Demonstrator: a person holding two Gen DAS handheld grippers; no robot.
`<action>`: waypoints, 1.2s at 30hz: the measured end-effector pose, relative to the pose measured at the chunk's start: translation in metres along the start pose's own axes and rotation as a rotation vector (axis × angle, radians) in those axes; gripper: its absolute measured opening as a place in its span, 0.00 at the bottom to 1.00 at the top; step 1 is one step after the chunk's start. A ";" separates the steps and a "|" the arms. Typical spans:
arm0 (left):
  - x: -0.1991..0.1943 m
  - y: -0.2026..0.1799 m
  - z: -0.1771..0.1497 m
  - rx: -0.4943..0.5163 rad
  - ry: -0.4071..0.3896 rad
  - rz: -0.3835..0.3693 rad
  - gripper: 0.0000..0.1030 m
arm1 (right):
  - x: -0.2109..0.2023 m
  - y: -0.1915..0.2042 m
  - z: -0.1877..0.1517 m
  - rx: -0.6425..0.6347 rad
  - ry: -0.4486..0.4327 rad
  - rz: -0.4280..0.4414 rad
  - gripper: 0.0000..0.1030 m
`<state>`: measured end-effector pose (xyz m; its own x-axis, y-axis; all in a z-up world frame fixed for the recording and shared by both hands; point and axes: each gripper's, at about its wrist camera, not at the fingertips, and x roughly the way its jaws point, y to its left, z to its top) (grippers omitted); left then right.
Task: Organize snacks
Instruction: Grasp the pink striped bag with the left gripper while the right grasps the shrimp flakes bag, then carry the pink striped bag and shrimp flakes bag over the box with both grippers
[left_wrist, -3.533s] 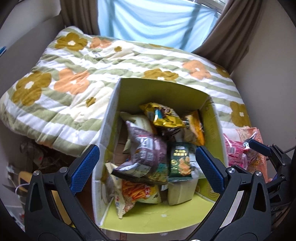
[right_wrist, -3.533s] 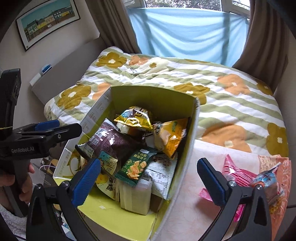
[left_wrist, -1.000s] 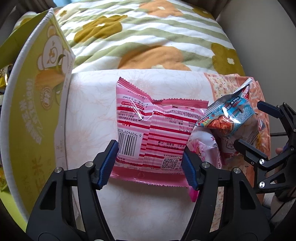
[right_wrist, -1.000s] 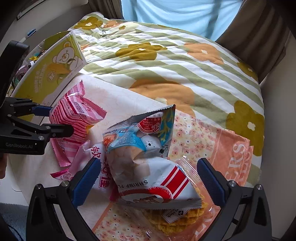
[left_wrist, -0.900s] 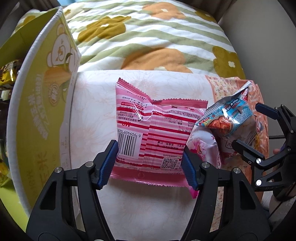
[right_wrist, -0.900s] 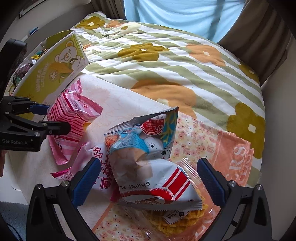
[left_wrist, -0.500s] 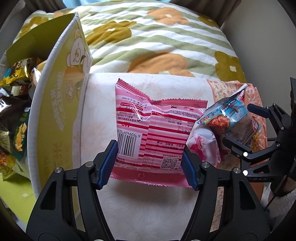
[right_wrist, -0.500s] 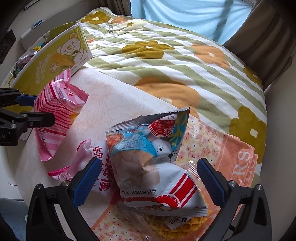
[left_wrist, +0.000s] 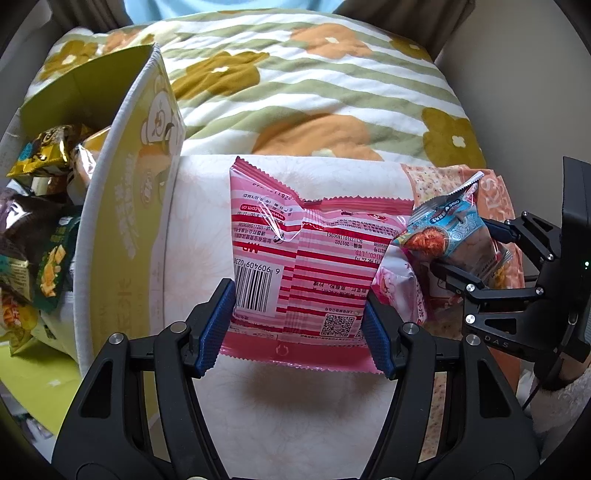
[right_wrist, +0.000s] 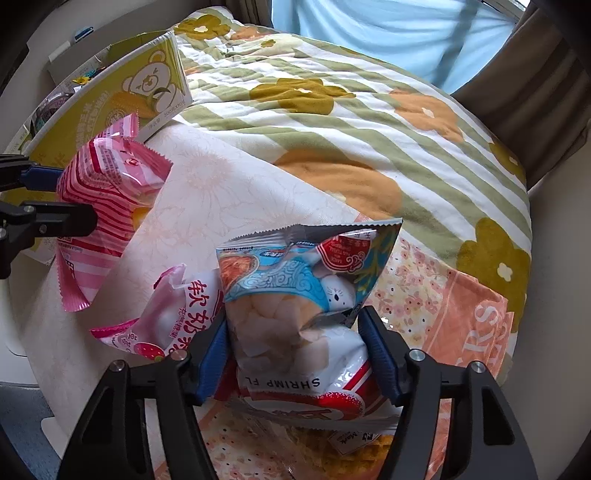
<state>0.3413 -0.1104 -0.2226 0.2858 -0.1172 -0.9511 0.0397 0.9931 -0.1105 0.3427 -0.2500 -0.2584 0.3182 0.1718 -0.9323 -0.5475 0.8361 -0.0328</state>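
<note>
Left gripper (left_wrist: 300, 328) clamps pink striped packet (left_wrist: 306, 254) beside yellow snack box (left_wrist: 122, 206); right gripper (right_wrist: 295, 350) grips shrimp-flavour bag (right_wrist: 295, 291) above pink candy pack (right_wrist: 173, 317).

A bed fills the far half of both views, covered by a quilt (right_wrist: 369, 122) striped in green and white with mustard and orange flowers. Nearer lies a pale cream cloth (left_wrist: 288, 413) with a faint floral print, and beside it a peach flowered cloth (right_wrist: 461, 306) bearing large letters. Behind the bed hang a light blue curtain (right_wrist: 388, 33) and brown drapes (right_wrist: 535, 85).
</note>
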 end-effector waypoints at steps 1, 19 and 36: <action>-0.002 -0.001 0.000 0.002 -0.004 0.000 0.60 | -0.003 -0.001 0.000 0.006 -0.007 0.002 0.60; -0.111 0.020 0.000 -0.068 -0.205 0.003 0.60 | -0.104 -0.002 0.026 0.112 -0.173 0.048 0.59; -0.190 0.183 -0.006 -0.087 -0.306 0.042 0.60 | -0.163 0.133 0.125 0.133 -0.357 0.131 0.59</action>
<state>0.2883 0.0942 -0.0638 0.5607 -0.0597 -0.8259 -0.0565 0.9923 -0.1101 0.3153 -0.1019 -0.0658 0.5144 0.4320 -0.7408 -0.5036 0.8514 0.1468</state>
